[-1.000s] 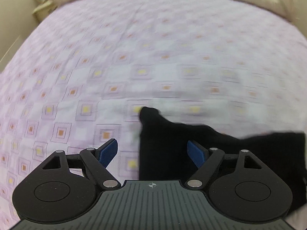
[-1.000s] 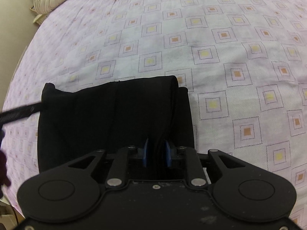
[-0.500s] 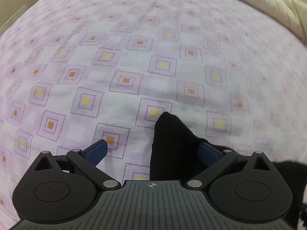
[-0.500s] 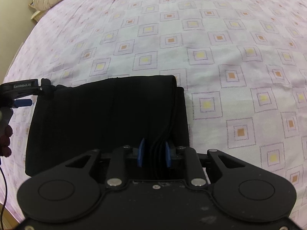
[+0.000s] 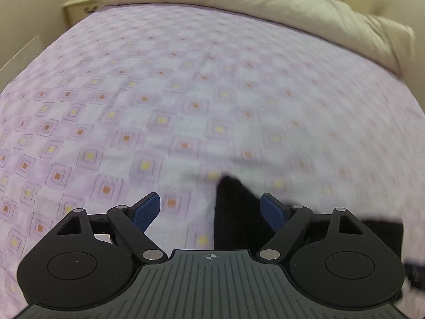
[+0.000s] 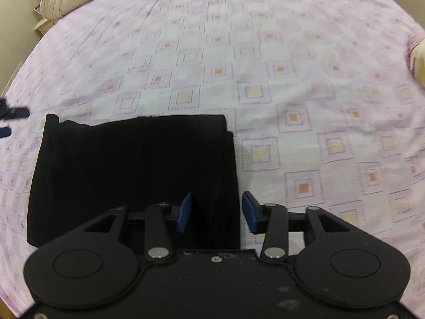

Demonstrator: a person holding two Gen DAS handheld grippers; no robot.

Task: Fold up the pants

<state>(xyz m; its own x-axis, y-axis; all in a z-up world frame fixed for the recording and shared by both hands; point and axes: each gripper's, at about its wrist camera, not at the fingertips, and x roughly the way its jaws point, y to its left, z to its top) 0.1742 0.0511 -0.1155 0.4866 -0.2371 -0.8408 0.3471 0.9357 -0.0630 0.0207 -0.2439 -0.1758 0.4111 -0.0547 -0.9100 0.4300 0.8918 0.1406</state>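
Note:
The black pants (image 6: 132, 172) lie folded into a flat rectangle on the purple patterned bedsheet (image 6: 265, 93). My right gripper (image 6: 216, 211) hovers over their near right edge; its jaws are opening, the folded edge sits between the blue pads (image 6: 249, 211) and neither pad presses on it. In the left wrist view a corner of the pants (image 5: 233, 207) pokes up between the jaws of my left gripper (image 5: 209, 210). Those jaws stand wide and are closing, with the left pad (image 5: 148, 210) well clear of the cloth. A bit of the left gripper (image 6: 13, 113) shows at the right view's far left edge.
A beige duvet (image 5: 265, 2) is heaped along the far end of the bed, with a small bedside cabinet (image 5: 79, 2) beyond it. The bedsheet (image 5: 159, 93) spreads wide around the pants. A pale bundle (image 6: 417, 55) lies at the bed's right edge.
My right gripper's jaws have parted and let go of the pants' edge. My left gripper has risen and tipped up, so more of the far bed shows, and its jaws have narrowed.

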